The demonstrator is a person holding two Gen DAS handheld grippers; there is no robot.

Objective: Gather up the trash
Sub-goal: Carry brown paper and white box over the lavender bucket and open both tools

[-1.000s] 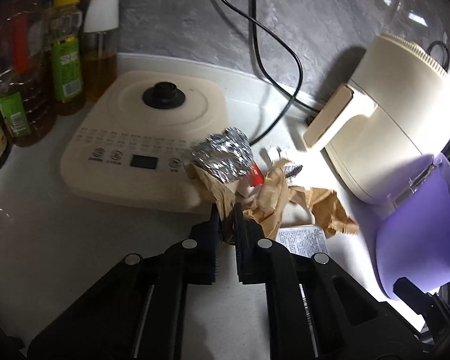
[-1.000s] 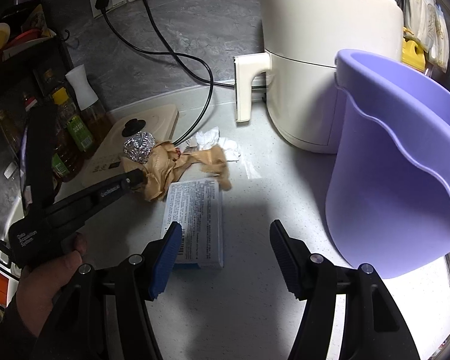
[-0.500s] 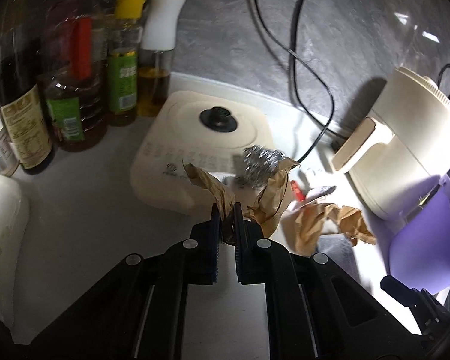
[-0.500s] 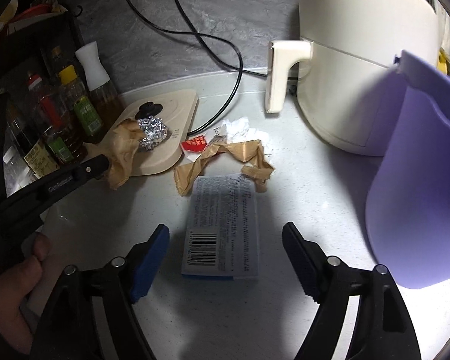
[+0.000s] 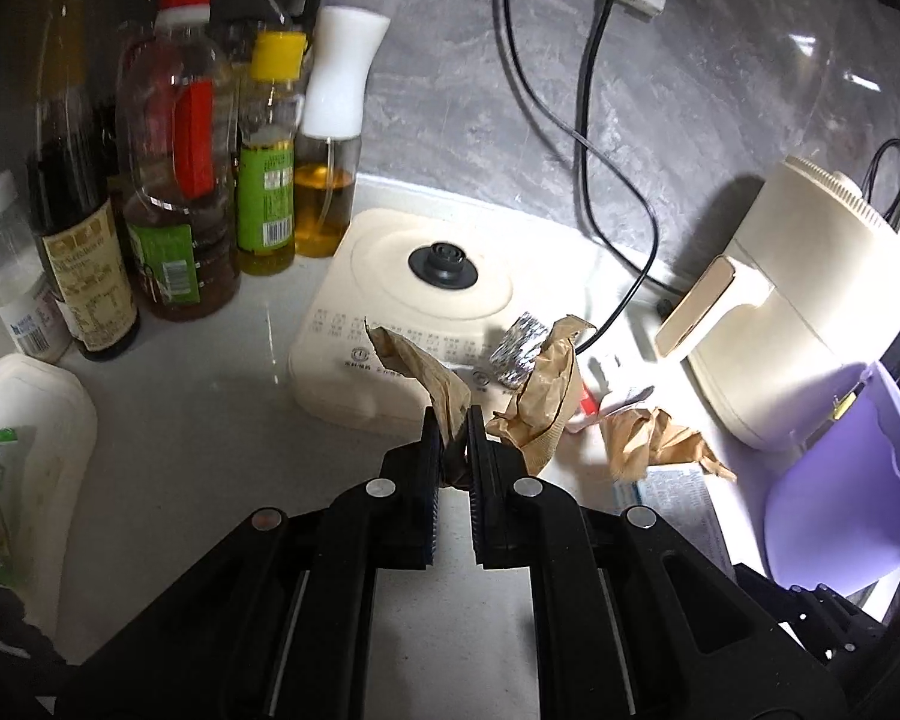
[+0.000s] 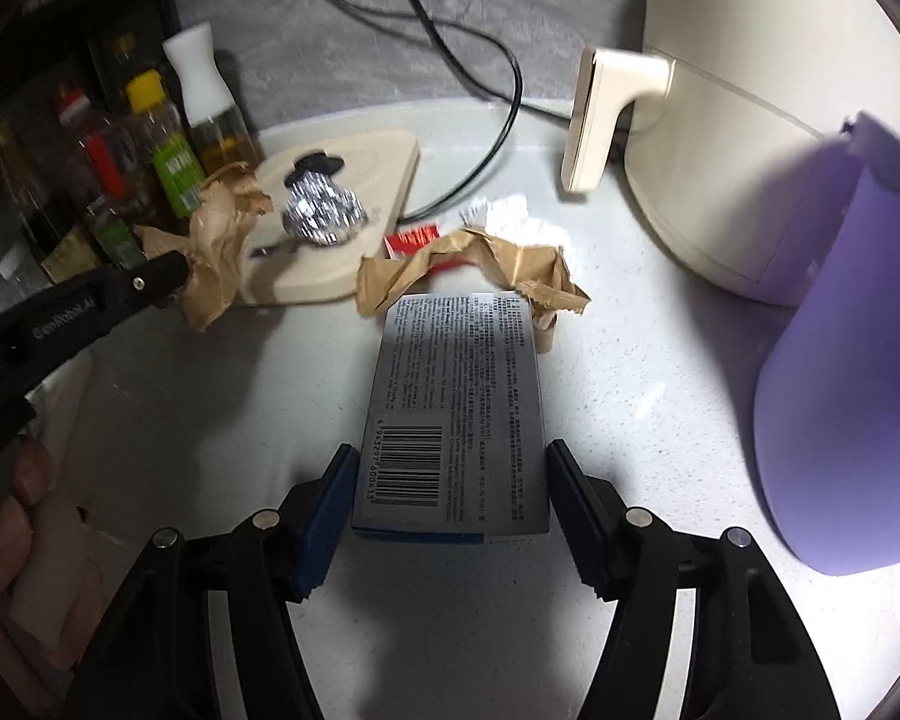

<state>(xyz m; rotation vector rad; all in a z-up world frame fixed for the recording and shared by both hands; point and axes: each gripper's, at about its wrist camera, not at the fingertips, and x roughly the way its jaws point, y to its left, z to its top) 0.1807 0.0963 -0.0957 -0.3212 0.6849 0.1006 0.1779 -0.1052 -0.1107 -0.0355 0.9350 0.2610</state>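
Observation:
My left gripper (image 5: 453, 441) is shut on a crumpled brown paper (image 5: 534, 402) and holds it above the counter; it also shows in the right wrist view (image 6: 216, 258). A foil ball (image 6: 324, 213) lies on the cream induction cooker (image 6: 378, 162). A second brown paper (image 6: 480, 273), a red packet (image 6: 414, 238) and white scraps (image 6: 510, 216) lie on the counter. My right gripper (image 6: 450, 504) is open, its fingers either side of a flat printed box (image 6: 456, 414) lying on the counter. The purple bin (image 6: 852, 360) stands at the right.
A cream air fryer (image 6: 750, 90) stands behind the bin. Several oil and sauce bottles (image 5: 174, 180) stand at the back left. Black power cords (image 5: 588, 138) run down the wall. A white lidded container (image 5: 30, 420) sits at the left.
My left gripper has lifted the brown paper up and back, off the pile. My right gripper has moved forward and now straddles the printed box.

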